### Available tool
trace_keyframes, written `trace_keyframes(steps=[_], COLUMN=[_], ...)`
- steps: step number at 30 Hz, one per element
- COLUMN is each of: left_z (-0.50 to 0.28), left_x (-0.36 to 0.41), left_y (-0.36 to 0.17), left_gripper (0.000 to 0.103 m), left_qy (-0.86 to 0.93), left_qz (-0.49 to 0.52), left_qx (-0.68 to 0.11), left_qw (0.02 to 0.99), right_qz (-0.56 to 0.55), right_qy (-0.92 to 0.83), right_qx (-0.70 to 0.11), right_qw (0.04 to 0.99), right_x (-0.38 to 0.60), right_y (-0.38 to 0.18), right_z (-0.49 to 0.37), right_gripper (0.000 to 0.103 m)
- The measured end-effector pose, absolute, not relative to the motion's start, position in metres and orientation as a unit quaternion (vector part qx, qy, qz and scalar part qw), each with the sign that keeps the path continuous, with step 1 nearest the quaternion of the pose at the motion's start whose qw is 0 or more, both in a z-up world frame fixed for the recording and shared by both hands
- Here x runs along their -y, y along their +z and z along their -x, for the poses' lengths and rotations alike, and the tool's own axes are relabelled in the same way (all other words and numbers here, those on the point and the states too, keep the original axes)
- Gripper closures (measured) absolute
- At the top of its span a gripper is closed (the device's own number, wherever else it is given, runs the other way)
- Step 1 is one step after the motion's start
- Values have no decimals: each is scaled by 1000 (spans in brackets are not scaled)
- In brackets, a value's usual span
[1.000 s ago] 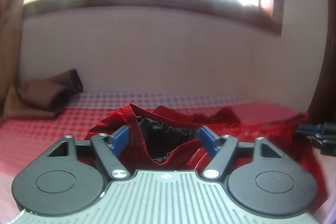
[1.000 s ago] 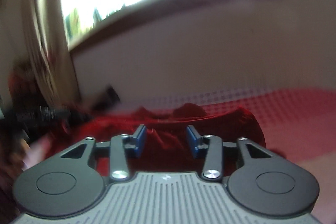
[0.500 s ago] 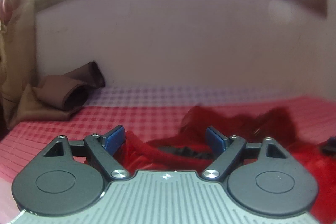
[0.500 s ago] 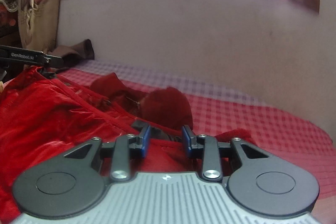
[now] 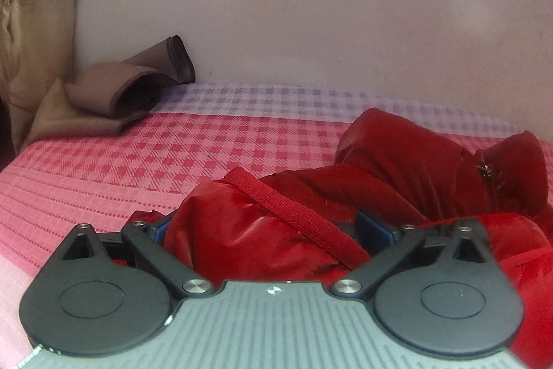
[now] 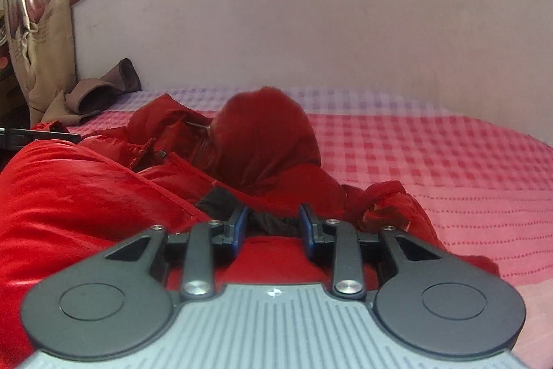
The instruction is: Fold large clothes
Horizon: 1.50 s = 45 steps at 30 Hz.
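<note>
One red jacket (image 5: 397,182) is lying crumpled on a bed covered by a pink and white checked bedspread (image 5: 145,161), toward its right side in the left wrist view and toward its left in the right wrist view. At the far left, against the wall, one brown folded cloth (image 5: 114,92) is sitting on the bedspread beside a beige curtain (image 5: 31,23). The left gripper (image 5: 273,230) is standing with its jaws spread as wide as they go, having just been opening; a puffy fold of the jacket with a ribbed red strap is bulging up between its blue pads (image 5: 375,229), and whether they are touching the cloth cannot be told. The right gripper (image 6: 273,225) is standing with its jaws drawn narrow, having just been closing, with the jacket's dark lining and red cloth lying between its blue pads (image 6: 238,227); whether they are pinching it cannot be told.
</note>
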<state>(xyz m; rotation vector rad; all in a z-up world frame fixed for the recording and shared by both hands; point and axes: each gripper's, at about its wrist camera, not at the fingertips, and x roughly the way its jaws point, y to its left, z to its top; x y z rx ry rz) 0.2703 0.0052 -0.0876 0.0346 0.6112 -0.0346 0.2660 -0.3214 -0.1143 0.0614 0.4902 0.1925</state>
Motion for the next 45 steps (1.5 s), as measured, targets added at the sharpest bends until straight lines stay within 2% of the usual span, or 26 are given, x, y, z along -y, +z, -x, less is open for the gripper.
trace_keyframes(steps=[14,45], left_z=[-277,-294], left_x=[-7,-9], left_y=[-101,-111], left_gripper=[0,0], left_qy=[-20,-44], left_qz=[1,37], left_qx=[-306,-348], left_qw=[952,936], right_qz=[-52,-44], right_qy=[86,73], right_qx=[-242,-255], right_qw=[965,963], right_x=[325,320], right_y=[-132,-134], right_z=[-275,-283], right_gripper=[73,73])
